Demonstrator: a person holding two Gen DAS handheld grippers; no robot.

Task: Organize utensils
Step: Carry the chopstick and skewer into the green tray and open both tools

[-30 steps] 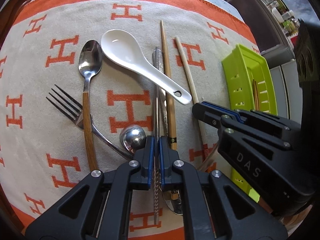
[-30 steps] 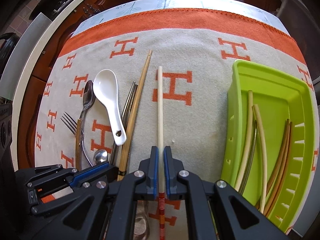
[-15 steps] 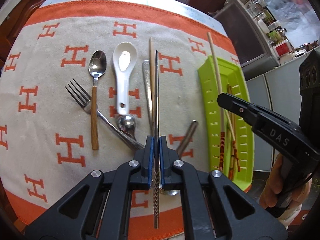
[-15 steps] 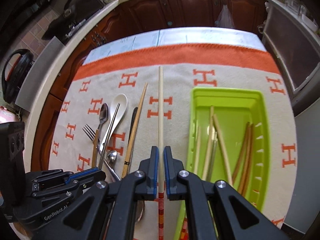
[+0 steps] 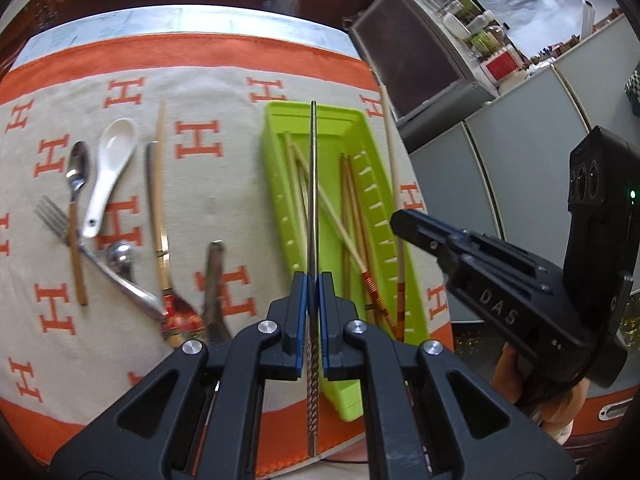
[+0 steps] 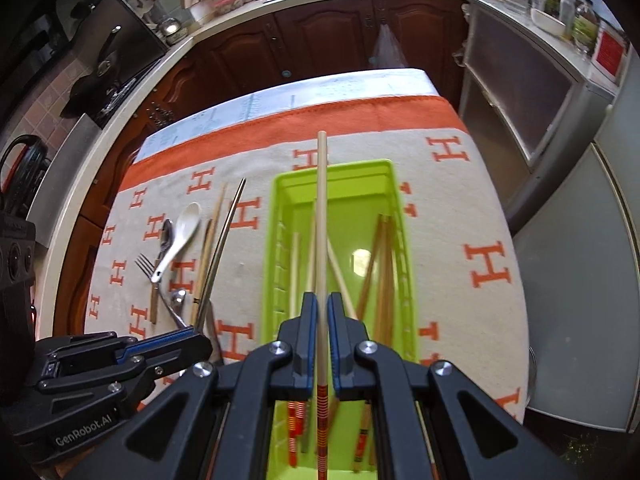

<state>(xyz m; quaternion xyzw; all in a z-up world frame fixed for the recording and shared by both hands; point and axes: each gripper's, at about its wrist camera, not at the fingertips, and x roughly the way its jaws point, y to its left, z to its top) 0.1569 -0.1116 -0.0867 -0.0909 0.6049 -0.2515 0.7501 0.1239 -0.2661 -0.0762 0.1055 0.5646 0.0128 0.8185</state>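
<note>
- Steel, thin and slick, the silver metal chopstick (image 5: 313,184) could pivot; the left tool (image 5: 313,308) clamps it near its spiral-grooved end, over the lime-green plastic tray (image 5: 276,184).
- Light, stiff pale wooden chopstick (image 6: 322,216) sits pinched in the right tool (image 6: 322,344), above that tray.
- A second ago both chopsticks were low over the orange-lettered cloth, left of the tray; both are now raised.

Glossy plastic tray (image 5: 276,184), woollen cloth (image 5: 224,92)

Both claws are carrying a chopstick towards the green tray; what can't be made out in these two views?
- Left wrist view: utensils by the dark-handled piece are motion-blurred, their kind unclear.
- Right wrist view: near end of the green tray is hidden behind the right claw.
- Neither view shows clearly how many chopsticks lie in the tray.
</note>
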